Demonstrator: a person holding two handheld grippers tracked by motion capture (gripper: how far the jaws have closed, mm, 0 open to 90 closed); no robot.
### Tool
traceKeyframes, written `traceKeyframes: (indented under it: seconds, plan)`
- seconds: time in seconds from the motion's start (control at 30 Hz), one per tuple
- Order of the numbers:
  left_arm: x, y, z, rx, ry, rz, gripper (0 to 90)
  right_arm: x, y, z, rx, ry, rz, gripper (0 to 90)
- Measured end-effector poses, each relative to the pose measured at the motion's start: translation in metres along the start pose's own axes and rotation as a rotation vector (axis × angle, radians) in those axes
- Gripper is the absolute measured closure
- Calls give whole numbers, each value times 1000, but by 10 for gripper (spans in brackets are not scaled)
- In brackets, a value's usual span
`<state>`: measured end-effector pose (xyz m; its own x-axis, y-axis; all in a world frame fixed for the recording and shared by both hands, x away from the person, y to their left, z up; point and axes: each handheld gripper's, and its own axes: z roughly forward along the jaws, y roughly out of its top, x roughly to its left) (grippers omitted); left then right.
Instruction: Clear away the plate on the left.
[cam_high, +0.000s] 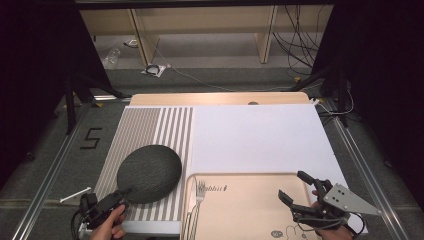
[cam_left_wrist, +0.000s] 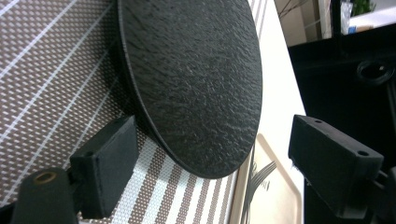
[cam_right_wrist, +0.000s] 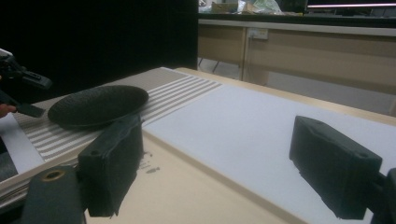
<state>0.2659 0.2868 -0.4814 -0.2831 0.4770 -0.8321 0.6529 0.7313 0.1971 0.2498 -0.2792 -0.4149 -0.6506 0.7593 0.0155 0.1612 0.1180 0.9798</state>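
Overhead layout. I am looking down on a table carrying a striped placemat (cam_high: 150, 125) at the left, a white sheet (cam_high: 260, 135) across the middle and right, and a pale wooden tray (cam_high: 245, 205) at the near edge. A dark, rough-textured round plate (cam_high: 149, 173) is lying on the striped placemat, close to the tray's left rim. A fork (cam_high: 198, 197) is lying inside the tray along its left side, tines pointing away from me.

Left side. I am holding the left gripper (cam_high: 122, 192) at the plate's near left edge; a hand (cam_high: 109, 227) is gripping its body from below. In the left gripper view the plate (cam_left_wrist: 196, 84) is sitting between the two black jaws, with the placemat (cam_left_wrist: 51, 84) beneath it. The jaws are standing spread on either side of the plate's rim with a visible gap on the right-hand side, so they are straddling the plate rather than pinching it; whether the left-hand jaw is touching the rim I cannot tell.

Right side. I am holding the right gripper (cam_high: 292, 187) over the tray's right part, well apart from the plate. Its jaws are standing wide apart with nothing between them. In the right gripper view the jaws are framing the tray (cam_right_wrist: 187, 196) and the white sheet (cam_right_wrist: 252, 126), while the plate (cam_right_wrist: 98, 106) is lying farther off on the placemat (cam_right_wrist: 177, 91), with the left gripper (cam_right_wrist: 28, 109) at its far edge.
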Motion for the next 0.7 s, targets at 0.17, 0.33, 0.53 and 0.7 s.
traceKeyframes:
  seconds: [0.17,0.33,0.53,0.7]
  plan:
    - [0,0,4,0,-18,-13,160,1,0,1,-1,14,-4,163]
    - [3,0,7,3,-14,-45,164,1,0,0,-2,17,-3,161]
    - [4,1,10,3,-1,-51,165,0,0,0,-6,19,4,158]
    - [5,1,12,-3,-1,-68,172,0,0,0,-5,19,5,149]
